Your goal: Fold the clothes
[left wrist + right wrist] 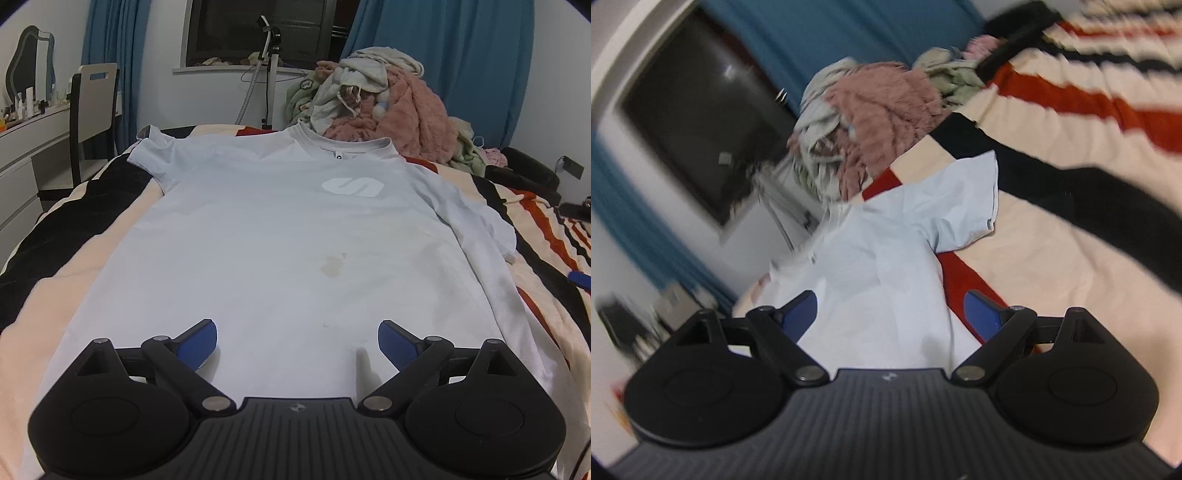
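Note:
A pale blue T-shirt [280, 236] lies flat and face up on the striped bed, collar at the far end, with a white logo on the chest and a small stain near the middle. My left gripper [297, 345] is open and empty, just above the shirt's near hem. In the tilted, blurred right wrist view the same shirt [886, 266] shows with its right sleeve [964, 199] spread out. My right gripper [890, 314] is open and empty over the shirt's right side edge.
A pile of clothes and a pink fluffy blanket [388, 107] sits at the head of the bed behind the collar. The striped bedspread [546, 236] extends to the right. A chair [94, 110] and a white dresser [22, 155] stand to the left.

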`<state>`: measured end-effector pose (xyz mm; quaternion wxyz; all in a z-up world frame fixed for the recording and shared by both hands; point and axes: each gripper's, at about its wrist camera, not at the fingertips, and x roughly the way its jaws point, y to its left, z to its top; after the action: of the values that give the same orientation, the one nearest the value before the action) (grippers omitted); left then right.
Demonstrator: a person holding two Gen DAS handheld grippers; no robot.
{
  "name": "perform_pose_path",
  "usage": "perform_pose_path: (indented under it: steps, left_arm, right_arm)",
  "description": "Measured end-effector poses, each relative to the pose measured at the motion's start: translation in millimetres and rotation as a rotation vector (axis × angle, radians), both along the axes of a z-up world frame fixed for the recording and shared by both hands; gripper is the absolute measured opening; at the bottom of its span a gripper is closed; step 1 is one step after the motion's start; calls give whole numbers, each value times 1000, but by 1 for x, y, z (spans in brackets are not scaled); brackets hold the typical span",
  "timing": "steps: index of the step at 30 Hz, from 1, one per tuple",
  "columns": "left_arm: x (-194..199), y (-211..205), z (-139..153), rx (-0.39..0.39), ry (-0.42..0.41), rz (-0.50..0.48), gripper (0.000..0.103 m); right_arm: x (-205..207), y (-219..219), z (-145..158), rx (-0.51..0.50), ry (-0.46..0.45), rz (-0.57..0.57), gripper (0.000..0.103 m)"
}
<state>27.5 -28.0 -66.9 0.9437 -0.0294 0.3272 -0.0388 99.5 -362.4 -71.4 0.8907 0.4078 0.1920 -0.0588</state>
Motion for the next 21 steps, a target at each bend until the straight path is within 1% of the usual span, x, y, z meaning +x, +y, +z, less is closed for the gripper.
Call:
perform_pose_path:
  steps: [3, 4, 6, 9, 10, 11, 13, 15, 18, 21]
  left_arm:
    - [-1, 2, 0, 4, -10, 7, 96]
    - [-1, 2, 0, 6, -15, 8, 96]
    - [0, 4, -1, -6, -19, 9, 96]
    - [5, 8, -4, -38, -14, 13, 96]
    - [7, 8, -5, -46, -13, 15, 96]
    - [10, 9, -7, -53, -13, 17, 96]
    - [16, 9, -9, -66, -12, 19, 96]
    - [21, 10, -12, -80, -12, 22, 96]
    - [30, 10, -16, -101, -12, 26, 96]
    - [38, 11, -20, -122, -11, 30, 96]
  right_arm:
    - [19, -24, -19, 163, -33, -55, 89]
    - [26, -32, -26, 215, -43, -73, 83]
    - [43, -50, -45, 309, -49, -103, 78]
    - [69, -73, -79, 454, -48, -139, 75]
    - [78, -78, -87, 471, -46, -148, 75]
    - [87, -81, -95, 484, -41, -153, 75]
    - [106, -83, -105, 473, -21, -143, 73]
    - [125, -80, -109, 437, -27, -139, 71]
    - [153, -76, -115, 380, -38, -134, 72]
    - [182, -79, -118, 309, -62, -165, 71]
